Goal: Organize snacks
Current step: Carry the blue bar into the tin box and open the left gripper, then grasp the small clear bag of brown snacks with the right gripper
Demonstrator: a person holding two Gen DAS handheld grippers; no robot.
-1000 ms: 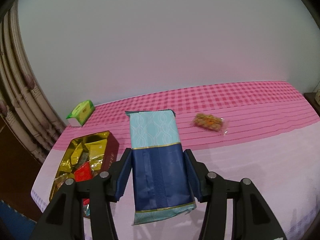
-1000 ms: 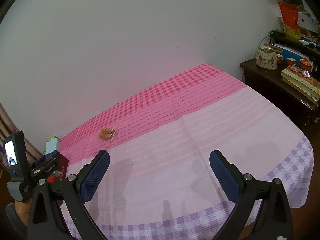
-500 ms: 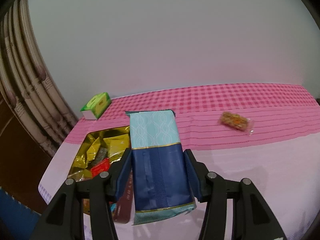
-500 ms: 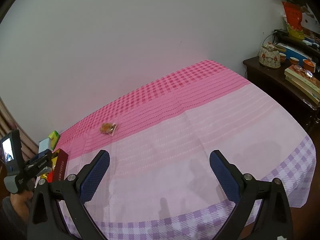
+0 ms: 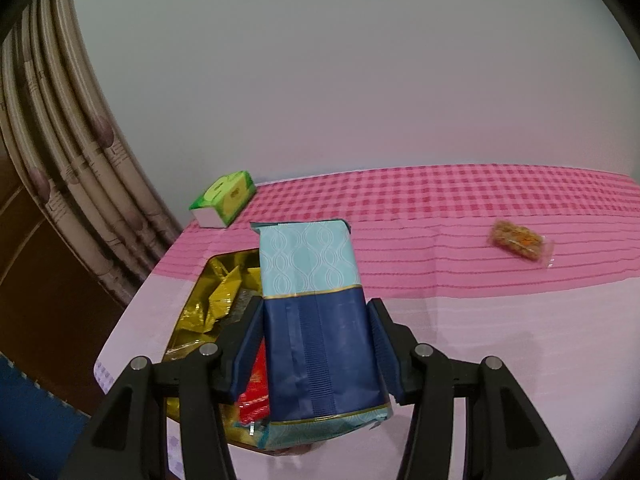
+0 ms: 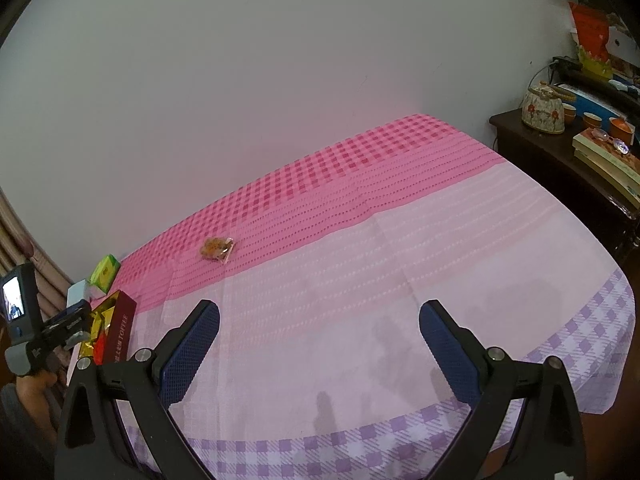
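My left gripper [image 5: 316,316] is shut on a blue and light-blue snack pack [image 5: 316,316] and holds it over the right side of a gold-lined snack box [image 5: 200,300] that holds gold and red packets. The box [image 6: 120,328] shows dark red at the left in the right wrist view, with the left gripper [image 6: 60,328] beside it. A clear-wrapped orange snack [image 5: 520,240] lies on the pink cloth to the right, and also shows in the right wrist view [image 6: 216,249]. My right gripper [image 6: 320,334] is open and empty above the cloth.
A green tissue box [image 5: 224,198] stands by the wall at the table's far left, also in the right wrist view [image 6: 105,278]. Curtains [image 5: 60,168] hang at the left. A dark cabinet [image 6: 560,168] with a teapot, cups and books stands right of the table.
My left gripper has carried the blue pack to the left, so it now stands over the snack box. The right gripper has barely moved.
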